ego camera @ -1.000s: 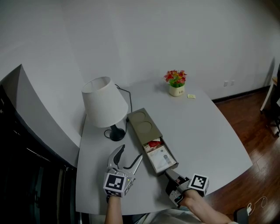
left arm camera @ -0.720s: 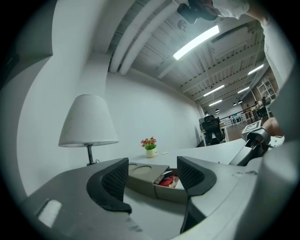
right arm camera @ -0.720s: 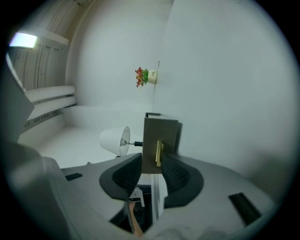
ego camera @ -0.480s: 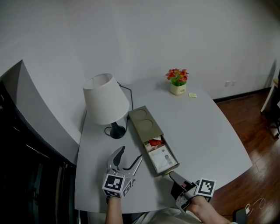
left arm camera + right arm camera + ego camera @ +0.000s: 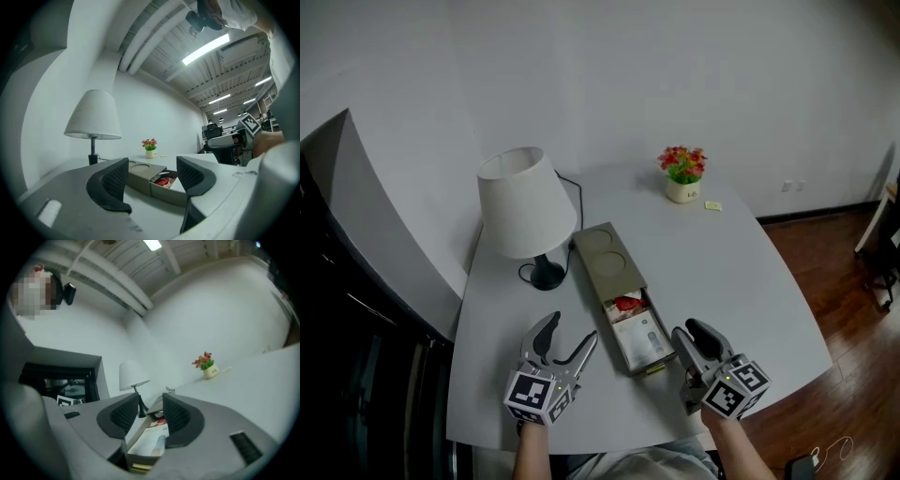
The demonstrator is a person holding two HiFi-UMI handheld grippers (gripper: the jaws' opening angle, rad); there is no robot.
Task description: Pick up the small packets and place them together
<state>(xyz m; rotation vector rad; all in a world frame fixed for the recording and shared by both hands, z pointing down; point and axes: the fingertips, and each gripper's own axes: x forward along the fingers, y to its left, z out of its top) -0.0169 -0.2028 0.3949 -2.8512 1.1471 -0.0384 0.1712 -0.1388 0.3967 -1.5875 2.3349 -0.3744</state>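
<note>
An olive box (image 5: pixel 610 271) lies on the grey table (image 5: pixel 741 272) with its drawer pulled out toward me. In the drawer lie a red packet (image 5: pixel 628 304) and a white packet (image 5: pixel 643 334); both also show in the right gripper view, the white packet (image 5: pixel 152 441) under the jaws and the red packet (image 5: pixel 161 420) behind it. My left gripper (image 5: pixel 570 330) rests open, left of the drawer, empty. My right gripper (image 5: pixel 691 330) hovers just right of the drawer's front; its jaws are opening with nothing between them. A small yellow packet (image 5: pixel 711 205) lies far back.
A white-shaded lamp (image 5: pixel 523 201) stands at the back left, its cord behind the box. A pot of flowers (image 5: pixel 682 174) stands at the far edge beside the yellow packet. Wooden floor (image 5: pixel 853 309) lies beyond the table's right edge.
My right gripper has moved from in front of the drawer up to its right front corner, and its jaws stand wider. The left gripper has hardly moved.
</note>
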